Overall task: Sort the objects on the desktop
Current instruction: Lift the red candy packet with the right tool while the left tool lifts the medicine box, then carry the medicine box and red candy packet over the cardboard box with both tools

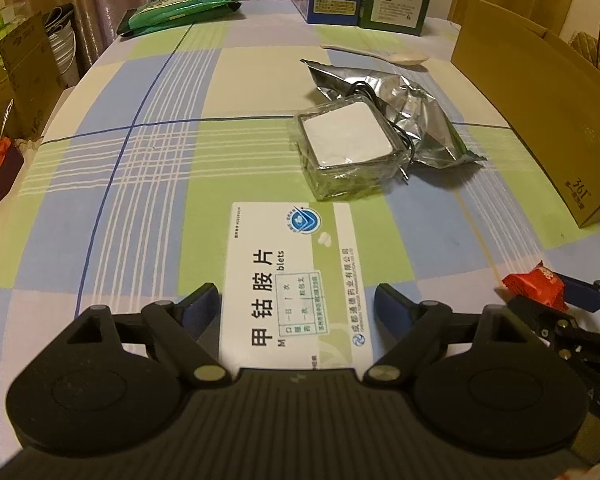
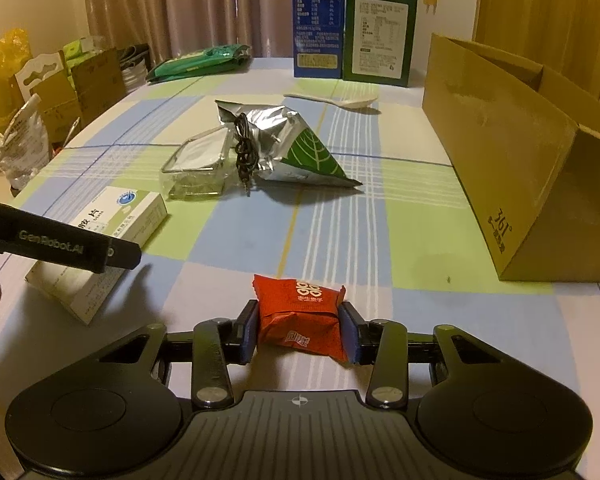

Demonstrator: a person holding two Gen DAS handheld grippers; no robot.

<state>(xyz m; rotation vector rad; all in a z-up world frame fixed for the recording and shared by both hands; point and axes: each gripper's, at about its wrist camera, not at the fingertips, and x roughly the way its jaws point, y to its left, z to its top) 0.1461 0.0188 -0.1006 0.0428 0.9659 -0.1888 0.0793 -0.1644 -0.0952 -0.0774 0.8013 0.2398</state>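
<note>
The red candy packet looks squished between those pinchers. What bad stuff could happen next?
The right gripper pinches the red packet only at its soft sides, so it might slip out or get crushed when lifted. The left gripper stands open around the white medicine box, close beside the right one, so the two might bump. The black cable lying on the foil bag could snag later.
</note>
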